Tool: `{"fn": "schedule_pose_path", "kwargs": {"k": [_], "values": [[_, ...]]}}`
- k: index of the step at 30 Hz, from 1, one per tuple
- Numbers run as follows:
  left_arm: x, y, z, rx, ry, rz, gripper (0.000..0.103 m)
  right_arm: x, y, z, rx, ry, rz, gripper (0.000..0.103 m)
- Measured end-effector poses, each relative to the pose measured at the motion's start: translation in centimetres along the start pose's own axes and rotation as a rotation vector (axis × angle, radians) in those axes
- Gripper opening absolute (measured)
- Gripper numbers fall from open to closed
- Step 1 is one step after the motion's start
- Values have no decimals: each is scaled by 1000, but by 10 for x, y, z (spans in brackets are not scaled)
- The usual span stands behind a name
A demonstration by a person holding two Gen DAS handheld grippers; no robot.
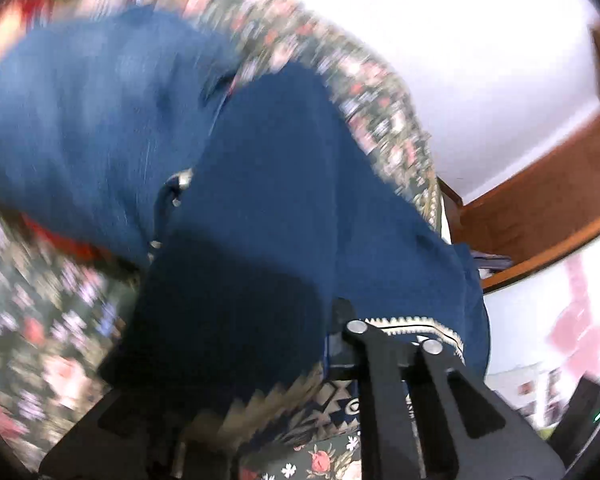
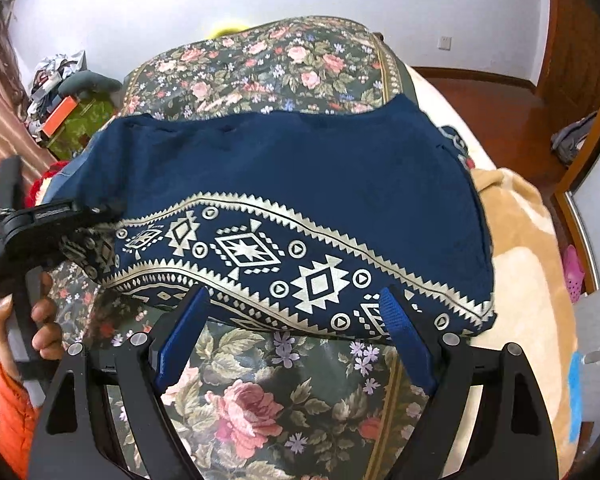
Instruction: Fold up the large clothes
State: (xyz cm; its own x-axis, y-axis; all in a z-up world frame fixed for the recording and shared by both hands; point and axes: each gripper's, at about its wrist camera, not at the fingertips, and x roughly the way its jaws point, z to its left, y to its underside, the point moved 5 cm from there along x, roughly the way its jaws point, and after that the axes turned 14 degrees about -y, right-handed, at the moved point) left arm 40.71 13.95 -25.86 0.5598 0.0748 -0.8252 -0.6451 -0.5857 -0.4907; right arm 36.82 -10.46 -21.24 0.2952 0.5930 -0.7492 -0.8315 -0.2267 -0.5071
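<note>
Right tool (image 2: pixel 296 312) gapes wide beside the navy garment's (image 2: pixel 300 184) cream zigzag-patterned hem; left tool (image 2: pixel 88 216) pinches its corner.

We can't read a single word, brand or number anywhere in either view. The only sign-like marks we get are on the blue garment (image 2: pixel 284 184): its cream patterned border (image 2: pixel 300 264) has small circles with a triangle inside, like play buttons, between diamonds and a star. The left gripper (image 2: pixel 44 224) carries a tiny pale marking, way too small and blurry to make out.
</note>
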Motion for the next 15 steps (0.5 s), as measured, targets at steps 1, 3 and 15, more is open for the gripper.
{"fn": "schedule_pose_path", "kwargs": {"k": [1, 3, 15], "values": [[-17, -2, -9, 26, 1, -49, 10, -3, -1, 2, -4, 4, -6, 84], [-46, -8, -20, 53, 26, -119, 9, -8, -5, 6, -16, 17, -16, 84], [-194, -32, 29, 144, 17, -446, 4, 11, -34, 78, -110, -62, -19, 88]]}}
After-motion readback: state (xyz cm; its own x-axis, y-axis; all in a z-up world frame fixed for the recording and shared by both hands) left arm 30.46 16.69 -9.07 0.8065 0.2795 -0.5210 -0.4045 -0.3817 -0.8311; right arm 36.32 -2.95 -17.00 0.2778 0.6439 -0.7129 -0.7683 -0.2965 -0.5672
